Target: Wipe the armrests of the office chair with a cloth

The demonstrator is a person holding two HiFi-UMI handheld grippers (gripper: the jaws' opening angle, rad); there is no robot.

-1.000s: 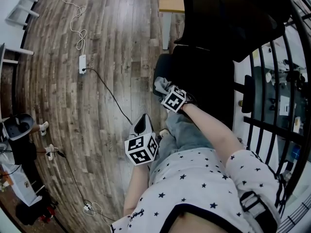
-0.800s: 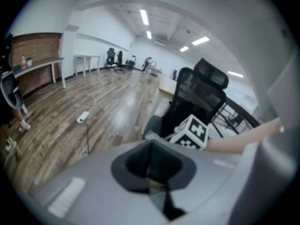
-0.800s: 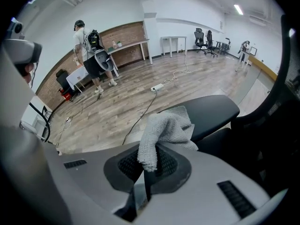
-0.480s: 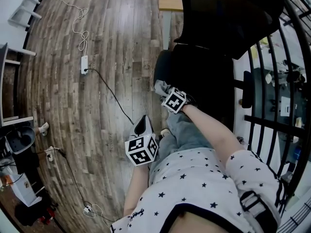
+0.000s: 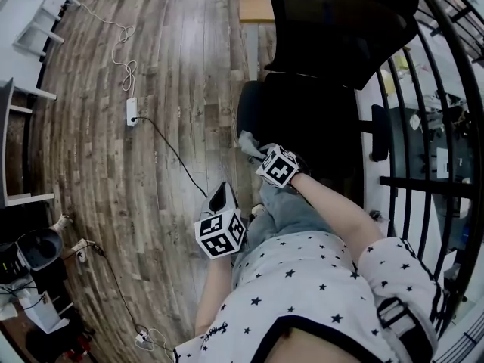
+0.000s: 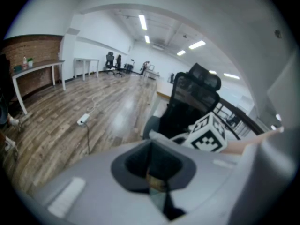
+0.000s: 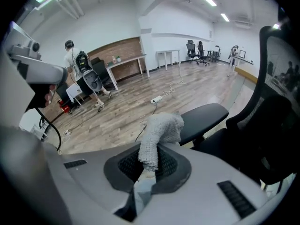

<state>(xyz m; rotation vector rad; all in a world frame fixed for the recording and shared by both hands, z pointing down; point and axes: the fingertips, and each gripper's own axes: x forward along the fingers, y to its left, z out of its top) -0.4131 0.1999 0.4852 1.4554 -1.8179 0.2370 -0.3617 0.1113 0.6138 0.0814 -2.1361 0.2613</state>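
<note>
At the near end of the left armrest (image 7: 204, 116) of the black office chair (image 5: 333, 44), the right gripper (image 7: 146, 170) has its jaws clamped on a grey knitted cloth (image 7: 160, 132). The cloth stands up out of the jaws in a bunched fold, and its upper end droops toward the armrest pad. From the right gripper view it overlaps the pad's near tip, though I cannot tell whether it actually presses on it. In the head view the cloth sits just beside the armrest's near end, with the chair's seat and tall back beyond. The left gripper (image 6: 157, 187) is held low, near the person's body and well apart from the chair, over the wooden floor (image 5: 151, 203). Its jaws are closed together with nothing between them. A white power strip (image 5: 131, 110) lies on the floor, off to the left.
</note>
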